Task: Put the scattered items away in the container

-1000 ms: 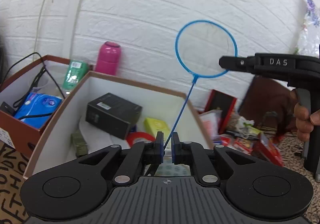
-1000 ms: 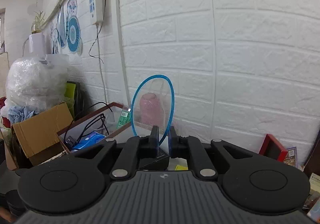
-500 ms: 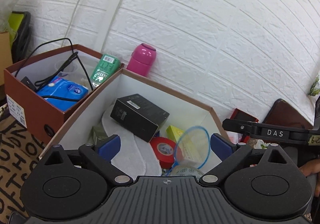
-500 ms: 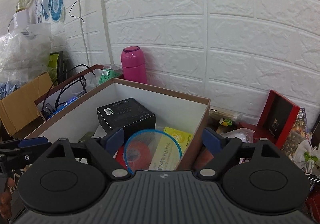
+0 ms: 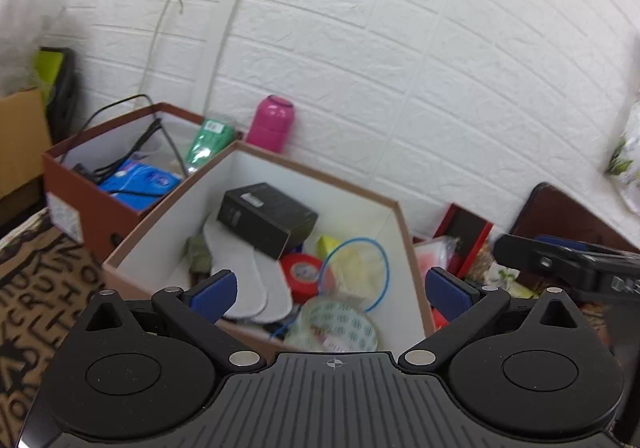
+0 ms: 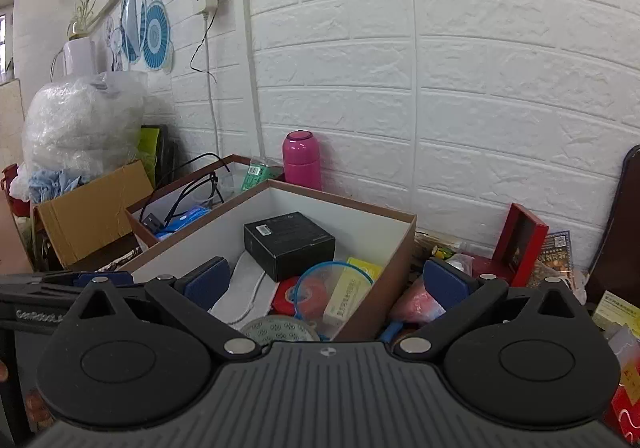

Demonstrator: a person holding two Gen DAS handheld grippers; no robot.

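Grippers, two black ones, left (image 5: 330, 290) and right (image 6: 326, 282), both just spread wide, holding nothing. One brown cardboard box (image 5: 412, 244) holds one blue-rimmed hoop net (image 5: 356, 274), one black carton (image 5: 266, 220), one red tape roll (image 5: 302, 272).

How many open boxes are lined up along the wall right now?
3. The white-lined box nearest the grippers, the brown box with cables just beyond it, and the cardboard box farthest left. More may sit out of frame.
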